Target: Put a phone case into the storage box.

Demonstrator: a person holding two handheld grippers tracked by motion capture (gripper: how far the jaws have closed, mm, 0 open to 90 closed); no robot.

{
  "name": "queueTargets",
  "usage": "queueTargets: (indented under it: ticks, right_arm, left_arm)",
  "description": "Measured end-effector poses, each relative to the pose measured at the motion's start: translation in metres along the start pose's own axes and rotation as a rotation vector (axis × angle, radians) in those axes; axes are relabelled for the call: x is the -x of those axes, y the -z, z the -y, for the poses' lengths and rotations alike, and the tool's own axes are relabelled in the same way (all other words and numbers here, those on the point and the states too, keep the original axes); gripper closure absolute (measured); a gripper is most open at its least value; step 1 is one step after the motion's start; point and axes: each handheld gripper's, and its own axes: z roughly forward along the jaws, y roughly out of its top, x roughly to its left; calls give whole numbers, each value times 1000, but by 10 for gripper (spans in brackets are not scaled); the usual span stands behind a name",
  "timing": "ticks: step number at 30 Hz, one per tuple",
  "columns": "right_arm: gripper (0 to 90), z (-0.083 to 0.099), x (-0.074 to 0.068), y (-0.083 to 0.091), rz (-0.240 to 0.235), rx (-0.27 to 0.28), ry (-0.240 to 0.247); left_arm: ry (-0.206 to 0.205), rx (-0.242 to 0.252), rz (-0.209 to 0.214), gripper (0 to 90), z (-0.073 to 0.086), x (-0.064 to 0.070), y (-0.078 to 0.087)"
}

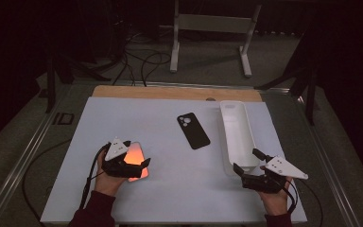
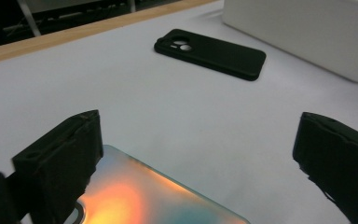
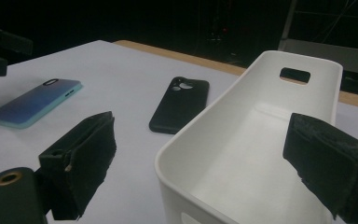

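On the white worktop (image 1: 170, 198) the left hand-held gripper (image 1: 127, 163) sits at eight o'clock, jaws spread wide over the glowing phone (image 1: 134, 158), gripping nothing. It should probably straddle the phone's long edges squarely before closing. The right hand-held gripper (image 1: 253, 172), also spread, brackets the white tray (image 1: 236, 132) at four o'clock. One black case (image 1: 193, 130), one phone, one tray.

Left gripper (image 1: 139, 166) partly hides glowing phone (image 1: 134, 155).

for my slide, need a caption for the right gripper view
Open jaws frame the near end of an empty white bin, black phone case beyond.
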Motion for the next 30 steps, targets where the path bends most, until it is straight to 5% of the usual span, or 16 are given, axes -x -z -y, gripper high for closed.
queueTargets:
  ticks: [4, 5, 7, 12, 20, 30]
  right_arm:
    - [87, 0, 0, 0, -1, -2, -2]
    - [87, 1, 0, -1, -2, -2, -1]
    - [87, 1, 0, -1, -3, -1, -1]
    - [87, 0, -1, -1, -3, 0, 0]
    - [87, 1, -2, -3, -5, -6, 8]
    - [88, 1, -2, -2, -1, -6, 9]
  left_arm:
    - [0, -4, -13, 72, 0, 2, -3]
    - [-9, -14, -23, 161, 0, 5, -5]
    - [-19, -19, -7, 197, 0, 7, -7]
    - [-9, -44, 70, 524, 2, 9, -15]
    - [-46, -125, 103, 891, 5, 15, -26]
    - [-76, -207, 102, 900, 13, 23, -35]
